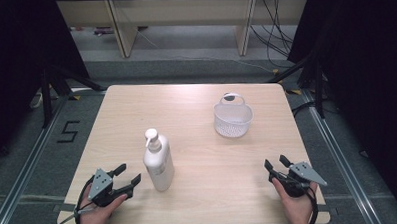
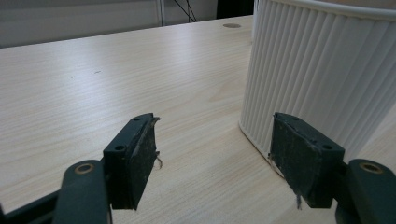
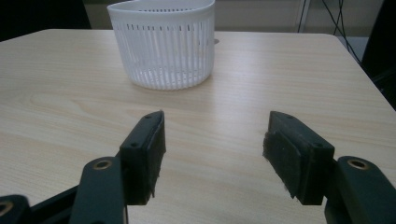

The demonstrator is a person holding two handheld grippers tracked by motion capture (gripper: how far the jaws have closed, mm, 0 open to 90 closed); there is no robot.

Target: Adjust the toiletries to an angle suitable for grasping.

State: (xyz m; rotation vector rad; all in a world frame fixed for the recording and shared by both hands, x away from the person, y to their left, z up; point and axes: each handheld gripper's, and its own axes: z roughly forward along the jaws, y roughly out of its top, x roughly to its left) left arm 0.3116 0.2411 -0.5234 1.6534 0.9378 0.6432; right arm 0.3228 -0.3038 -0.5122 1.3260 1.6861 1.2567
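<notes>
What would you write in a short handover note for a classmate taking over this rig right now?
Left gripper: jaws open, empty, beside the pump bottle at the table's near left, not touching it.
Right gripper: jaws open, empty, near right edge.
White basket: empty, far right of centre.
Done: nothing gripped yet.
Left: probably grip the upright bottle and move it to the basket.

Bottle (image 1: 158,163) beside left gripper (image 1: 130,177); basket (image 1: 232,118) behind.

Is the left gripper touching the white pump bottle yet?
Apart. In the high view, bare table shows between the left gripper and the pump bottle; its jaws stand open with nothing between them.
</notes>
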